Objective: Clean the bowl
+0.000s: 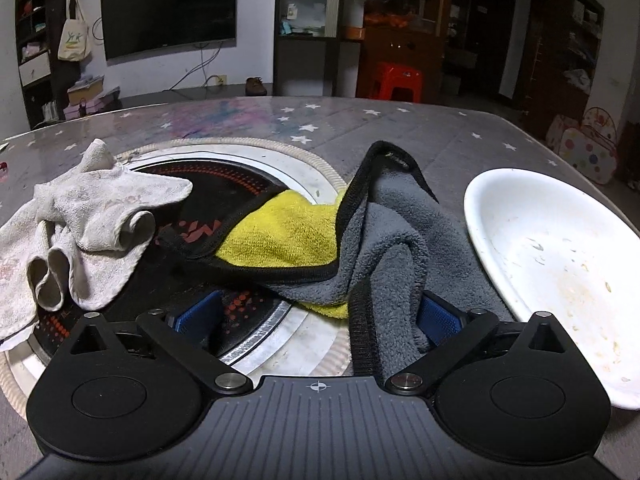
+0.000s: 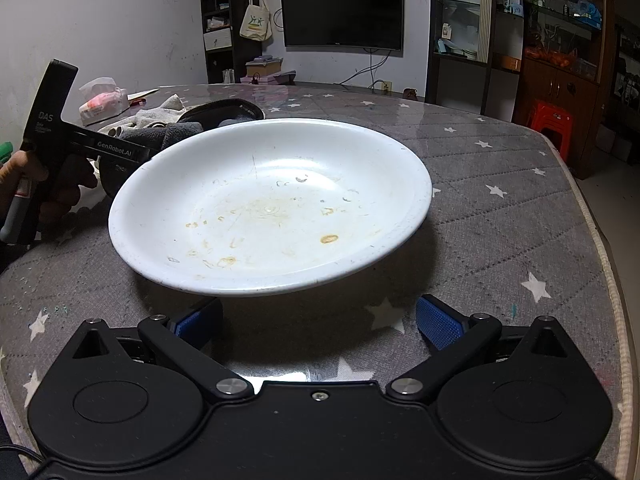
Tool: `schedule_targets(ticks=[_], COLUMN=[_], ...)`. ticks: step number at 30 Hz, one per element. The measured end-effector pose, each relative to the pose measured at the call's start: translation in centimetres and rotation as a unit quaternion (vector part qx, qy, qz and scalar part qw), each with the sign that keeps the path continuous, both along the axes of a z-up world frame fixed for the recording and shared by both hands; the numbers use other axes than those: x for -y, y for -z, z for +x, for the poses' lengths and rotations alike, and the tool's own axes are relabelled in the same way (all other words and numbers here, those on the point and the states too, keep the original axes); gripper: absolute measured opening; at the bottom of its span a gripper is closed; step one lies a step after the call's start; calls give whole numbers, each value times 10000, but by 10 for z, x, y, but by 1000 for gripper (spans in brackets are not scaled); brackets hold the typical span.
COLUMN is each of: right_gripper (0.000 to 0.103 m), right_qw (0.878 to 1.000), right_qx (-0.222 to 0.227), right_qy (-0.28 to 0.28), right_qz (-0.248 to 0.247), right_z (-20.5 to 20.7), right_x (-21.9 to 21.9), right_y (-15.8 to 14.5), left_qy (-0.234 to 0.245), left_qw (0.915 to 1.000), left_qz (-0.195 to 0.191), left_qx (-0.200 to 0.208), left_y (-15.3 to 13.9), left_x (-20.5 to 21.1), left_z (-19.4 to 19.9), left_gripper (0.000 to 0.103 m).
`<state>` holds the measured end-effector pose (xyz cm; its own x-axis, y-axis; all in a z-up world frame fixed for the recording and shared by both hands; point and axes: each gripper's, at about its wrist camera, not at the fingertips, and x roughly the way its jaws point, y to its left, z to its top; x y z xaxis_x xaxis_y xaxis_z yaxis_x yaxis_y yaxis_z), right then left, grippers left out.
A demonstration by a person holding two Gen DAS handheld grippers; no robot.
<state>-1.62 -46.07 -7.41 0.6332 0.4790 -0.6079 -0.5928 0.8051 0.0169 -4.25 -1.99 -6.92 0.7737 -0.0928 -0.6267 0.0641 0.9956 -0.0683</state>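
Note:
A shallow white bowl (image 2: 272,204) with dried yellow food stains sits on the grey star-patterned table; it also shows at the right of the left wrist view (image 1: 560,264). A grey and yellow cloth with black trim (image 1: 360,240) lies crumpled left of the bowl. My left gripper (image 1: 320,316) is open, its blue pads either side of the cloth's near fold, not clamping it. My right gripper (image 2: 320,320) is open and empty, just short of the bowl's near rim. The left gripper's body (image 2: 60,136) shows left of the bowl in the right wrist view.
A dirty white rag (image 1: 80,232) lies on the round induction cooktop (image 1: 224,184) set into the table. A tissue pack (image 2: 102,102) sits at the far left. The table's right edge (image 2: 592,220) is close. A red stool (image 2: 550,124) stands beyond.

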Motion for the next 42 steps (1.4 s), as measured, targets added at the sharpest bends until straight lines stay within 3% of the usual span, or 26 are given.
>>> schedule_targets(ticks=[19,42], right_gripper=[103,103], right_qw=[10000,10000], right_qx=[2,1], right_qy=[0,0], right_qz=[-3,-2], right_z=[0,0], right_x=[3,3], right_y=[-1,-1], left_qy=[10,9], left_qw=[10000,10000], left_qz=[13,14], left_qx=[43,39], left_y=[15,13], left_x=[-5,-6], left_z=[-1,-2], left_gripper=[103,103])
